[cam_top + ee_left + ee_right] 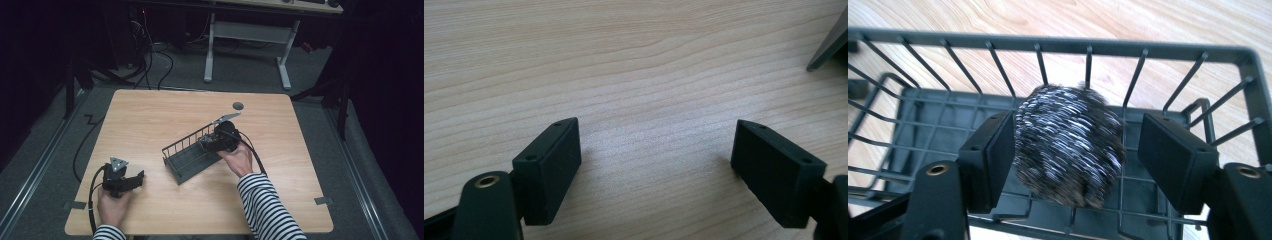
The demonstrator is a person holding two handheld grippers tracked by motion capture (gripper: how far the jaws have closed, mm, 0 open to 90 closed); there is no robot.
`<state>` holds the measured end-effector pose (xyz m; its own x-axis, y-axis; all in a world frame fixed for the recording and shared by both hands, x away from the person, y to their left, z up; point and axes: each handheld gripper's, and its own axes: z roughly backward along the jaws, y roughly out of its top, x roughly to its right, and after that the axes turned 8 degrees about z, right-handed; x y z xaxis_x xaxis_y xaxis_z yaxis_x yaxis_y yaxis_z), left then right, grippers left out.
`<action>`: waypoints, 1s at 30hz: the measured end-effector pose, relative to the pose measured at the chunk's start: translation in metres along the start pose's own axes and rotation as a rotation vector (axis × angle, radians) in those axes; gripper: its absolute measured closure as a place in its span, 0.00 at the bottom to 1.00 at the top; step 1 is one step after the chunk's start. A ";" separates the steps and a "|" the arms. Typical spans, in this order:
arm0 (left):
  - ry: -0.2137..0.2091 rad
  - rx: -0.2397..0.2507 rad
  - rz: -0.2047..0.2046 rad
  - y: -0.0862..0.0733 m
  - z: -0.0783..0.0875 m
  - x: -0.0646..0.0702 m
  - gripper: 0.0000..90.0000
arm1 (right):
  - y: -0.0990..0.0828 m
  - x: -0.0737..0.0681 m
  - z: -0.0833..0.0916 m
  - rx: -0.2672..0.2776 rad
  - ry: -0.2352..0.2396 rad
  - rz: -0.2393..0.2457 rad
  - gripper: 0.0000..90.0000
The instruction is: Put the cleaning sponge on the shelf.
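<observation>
My right hand-held gripper (1075, 165) is down inside the wire basket (1168, 50), a steel wool scrubber (1068, 145) between its jaws; the one jaw touches the scrubber's side, the other stands clear with a gap, so the jaws are apart and not clamped, I'd say this is a drop-off into the basket or the start of a pick, can't tell which. Scrubber sits low in the basket over the grid floor, near the back wall of bars. In the high view the basket (186, 156) lies slanted mid-surface with my right hand-held gripper (216, 141) at its far end. My left hand-held gripper (131, 180) is parked near the front left of the surface (150, 115), jaws apart with nothing between them, just bare wood under it, kept out of the way
</observation>
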<state>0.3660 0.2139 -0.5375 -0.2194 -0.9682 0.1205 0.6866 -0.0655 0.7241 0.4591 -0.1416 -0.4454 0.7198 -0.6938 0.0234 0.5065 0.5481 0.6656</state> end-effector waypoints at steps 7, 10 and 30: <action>0.001 0.001 0.000 0.000 0.000 0.000 0.23 | -0.002 0.001 0.016 0.062 -0.002 -0.003 0.32; 0.001 0.000 0.000 0.000 0.000 0.000 0.23 | -0.005 0.002 0.025 0.090 -0.001 -0.016 0.33; 0.002 0.001 0.000 0.000 0.000 0.000 0.23 | -0.032 0.021 0.097 0.192 -0.073 -0.063 0.40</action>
<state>0.3660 0.2138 -0.5375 -0.2185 -0.9685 0.1193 0.6862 -0.0655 0.7245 0.4118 -0.2186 -0.3937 0.6499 -0.7596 0.0266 0.4448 0.4084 0.7971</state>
